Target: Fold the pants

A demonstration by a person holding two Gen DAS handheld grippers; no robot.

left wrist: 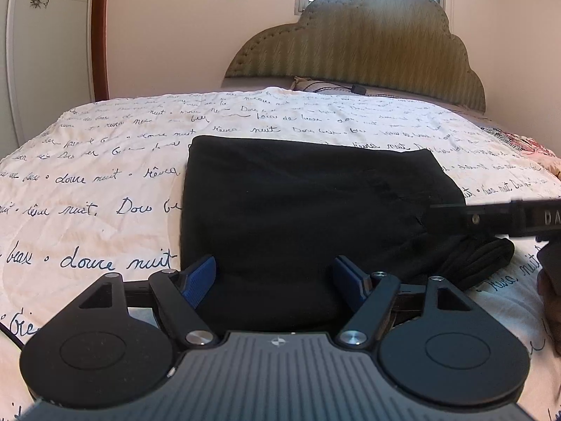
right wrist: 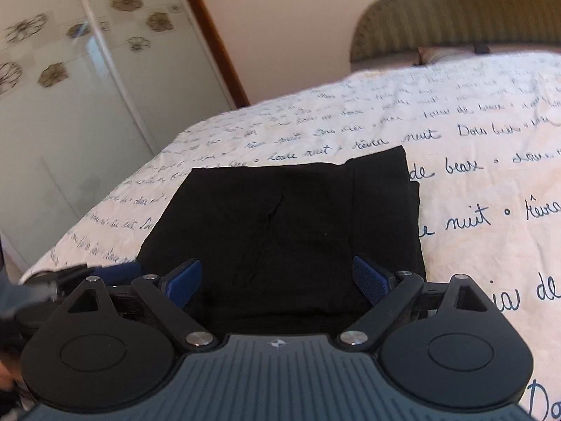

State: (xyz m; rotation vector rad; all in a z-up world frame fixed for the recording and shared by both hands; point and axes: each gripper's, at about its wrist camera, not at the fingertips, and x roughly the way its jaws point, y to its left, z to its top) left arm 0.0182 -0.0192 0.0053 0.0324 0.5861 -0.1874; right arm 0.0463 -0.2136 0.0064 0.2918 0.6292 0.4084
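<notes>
Finishing the fold looks like the step in hand, judging by how compact the black pants (left wrist: 298,210) already sit on the script-print bedspread (left wrist: 87,189). Going L to R:

L side: left gripper (left wrist: 275,277) hovers at the near edge of the pants, blue pads (left wrist: 200,273) spread wide w/ nothing between them, just cloth below. The pants' L edge runs straight and the far L corner looks square, so no fix needed there imo.

Middle: top layer is mostly flat; right wrist view shows a thin diagonal crease (right wrist: 271,210) near the centre. Worth a light smoothing pass w/ a flat pad outward, not a pinch, since thin knit bunches easily.

R side: the untidy part. In the left view a bunched lump of fabric (left wrist: 480,259) pokes out past the near R edge, and in the right wrist view a lower layer sticks out beyond the top one at the far R corner (right wrist: 412,193). Right gripper (right wrist: 277,280) also hangs over the near edge, pads apart, holding nothing. Prob best to grab that stray bunch low, catching all layers, tuck it under or fold it in, then align edges before letting go.

Risk: dragging one layer only skews the stack. Headboard (left wrist: 368,42) and wardrobe (right wrist: 70,105) are well clear.
</notes>
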